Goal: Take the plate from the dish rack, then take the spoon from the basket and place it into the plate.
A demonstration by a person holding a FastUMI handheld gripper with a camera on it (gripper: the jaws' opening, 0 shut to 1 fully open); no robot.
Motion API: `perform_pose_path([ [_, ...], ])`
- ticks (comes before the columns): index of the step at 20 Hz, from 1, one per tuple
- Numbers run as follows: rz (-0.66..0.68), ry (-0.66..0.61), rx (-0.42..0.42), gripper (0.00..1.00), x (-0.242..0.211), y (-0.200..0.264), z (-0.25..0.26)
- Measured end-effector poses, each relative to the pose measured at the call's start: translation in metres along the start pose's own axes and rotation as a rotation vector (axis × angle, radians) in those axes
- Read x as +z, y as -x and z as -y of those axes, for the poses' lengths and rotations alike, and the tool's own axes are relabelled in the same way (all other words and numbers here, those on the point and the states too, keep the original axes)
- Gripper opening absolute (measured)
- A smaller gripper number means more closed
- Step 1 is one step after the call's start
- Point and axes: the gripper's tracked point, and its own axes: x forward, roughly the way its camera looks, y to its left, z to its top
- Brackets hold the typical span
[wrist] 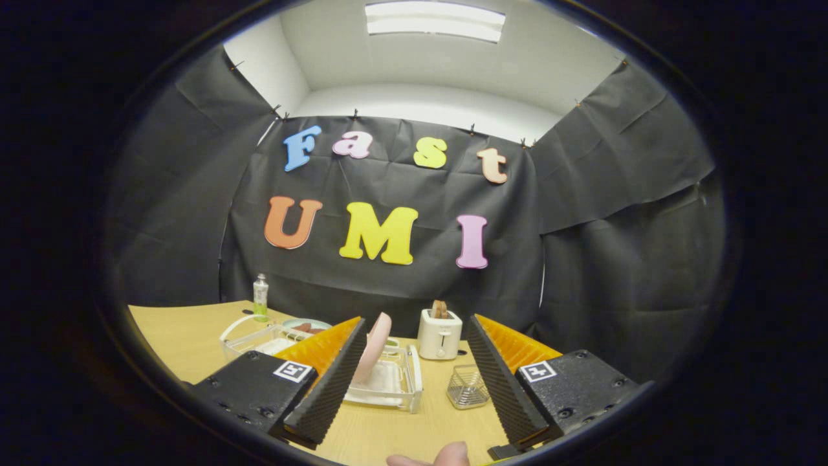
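We have the gripper (pixel 414 388) held above the tabletop (pixel 194 336) with its fingers spread wide and nothing between them. The pink plate (pixel 373 346) stands on edge in the white dish rack (pixel 394 382), just ahead of the left finger and leaning slightly. The small wire basket (pixel 467 386) sits to the right of the rack, close to the right finger; we cannot make out a spoon inside it from here.

The first risk, as we judge it, is alignment — the plate sits off toward the left finger, not centred in the gap, so a straight advance could knock its rim with the fingertip and tip it over in the rack or push the light rack along the tabletop. A thin, smooth rim gripped near its top could also swing or slip once lifted.

The white toaster (pixel 439 334) stands close behind both rack and basket, so overreaching may bump it. The basket looks light as well — reaching in for the spoon could drag or upset it. A fingertip (pixel 453 455) of the person shows at the very bottom, below the fingers.
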Motion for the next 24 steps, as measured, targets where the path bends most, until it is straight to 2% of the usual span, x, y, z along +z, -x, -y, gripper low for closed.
perform_pose_path([
  [24,-0.029,-0.045,0.008,1.00,-0.0073,-0.0037,0.0032],
])
